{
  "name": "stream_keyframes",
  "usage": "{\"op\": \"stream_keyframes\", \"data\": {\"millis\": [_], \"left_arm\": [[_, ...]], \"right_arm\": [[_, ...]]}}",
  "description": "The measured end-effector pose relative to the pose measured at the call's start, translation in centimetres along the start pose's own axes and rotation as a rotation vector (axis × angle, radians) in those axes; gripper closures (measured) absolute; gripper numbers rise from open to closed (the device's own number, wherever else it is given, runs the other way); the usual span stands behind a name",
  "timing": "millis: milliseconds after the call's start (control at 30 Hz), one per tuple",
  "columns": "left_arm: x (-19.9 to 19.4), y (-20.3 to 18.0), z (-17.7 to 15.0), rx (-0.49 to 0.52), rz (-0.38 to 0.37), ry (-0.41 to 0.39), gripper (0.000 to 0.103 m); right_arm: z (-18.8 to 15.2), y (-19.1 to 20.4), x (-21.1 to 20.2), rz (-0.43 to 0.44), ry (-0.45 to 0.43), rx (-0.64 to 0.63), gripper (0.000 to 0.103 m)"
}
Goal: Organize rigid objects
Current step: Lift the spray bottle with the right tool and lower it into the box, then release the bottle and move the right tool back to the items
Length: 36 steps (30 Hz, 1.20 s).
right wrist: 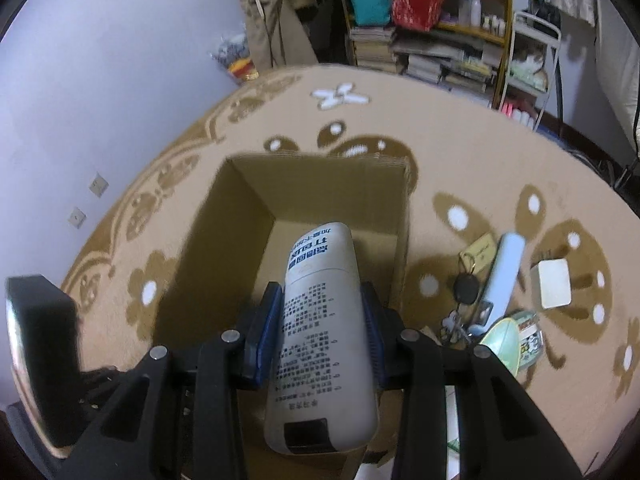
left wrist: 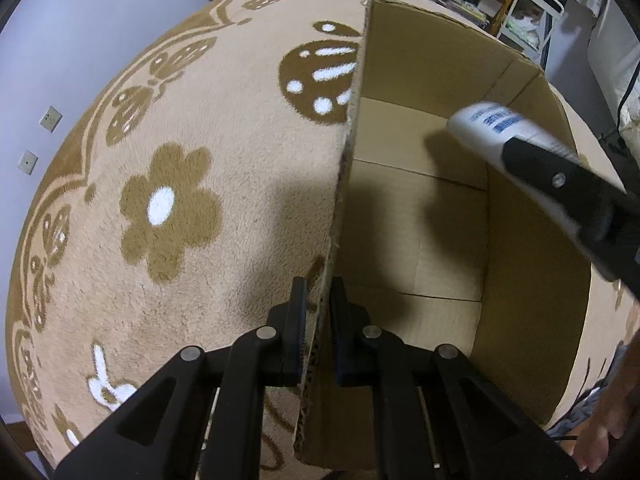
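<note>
An open cardboard box [left wrist: 420, 216] [right wrist: 224, 240] stands on a beige flowered carpet. My left gripper [left wrist: 320, 300] is shut on the box's left wall, one finger on each side of the cardboard edge. My right gripper [right wrist: 322, 300] is shut on a white bottle [right wrist: 320, 320] with blue and black printed text and holds it over the box's open top. In the left wrist view the bottle [left wrist: 492, 128] comes in from the right above the box, held by the right gripper's black finger [left wrist: 560, 180]. The box floor looks bare.
Right of the box on the carpet lie a key ring with a black fob [right wrist: 466, 288], a pale blue elongated object [right wrist: 504, 272], a white square block [right wrist: 554, 284] and a green packet [right wrist: 516, 340]. A cluttered bookshelf [right wrist: 432, 40] stands behind.
</note>
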<state>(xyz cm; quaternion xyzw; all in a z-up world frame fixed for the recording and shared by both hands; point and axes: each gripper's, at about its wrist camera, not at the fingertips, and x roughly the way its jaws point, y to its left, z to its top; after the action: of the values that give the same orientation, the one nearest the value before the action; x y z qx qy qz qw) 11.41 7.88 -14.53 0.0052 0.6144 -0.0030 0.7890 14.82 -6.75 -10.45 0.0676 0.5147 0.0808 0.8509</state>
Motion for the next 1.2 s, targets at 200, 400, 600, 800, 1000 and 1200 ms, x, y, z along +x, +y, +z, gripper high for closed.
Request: {"op": "stream_keyframes", "data": {"millis": [200,400,600,800,1000,1200], "left_arm": [[0.1,-0.2,-0.1,0.006,0.015,0.002,0.092],[0.1,-0.1,-0.1,-0.003,0.015,0.012,0.093],[0.1,0.1,-0.1,-0.017,0.012,0.01,0.093],[0.1,0.4,-0.2,-0.027,0.003,0.012,0.092],[0.2,0.2,-0.1,-0.017,0.017,0.018,0.092],[0.1,0.1,-0.1,-0.016,0.022,0.019,0.092]], "right_arm": [[-0.1,0.9,0.6,-0.054,0.021,-0.047,0.062],[-0.5,1.6,-0.6,-0.058,-0.006,-0.064,0.062],[-0.8,2.0,-3.3,-0.035,-0.071,-0.083,0.054],[-1.3,1.6,-6.5,-0.063,-0.164,-0.088,0.016],[-1.9,-1.8,-8.6,-0.091,-0.21,0.01,0.0],[-2.9,-5.0,-9.3,-0.122,-0.204,0.062,0.0]]}}
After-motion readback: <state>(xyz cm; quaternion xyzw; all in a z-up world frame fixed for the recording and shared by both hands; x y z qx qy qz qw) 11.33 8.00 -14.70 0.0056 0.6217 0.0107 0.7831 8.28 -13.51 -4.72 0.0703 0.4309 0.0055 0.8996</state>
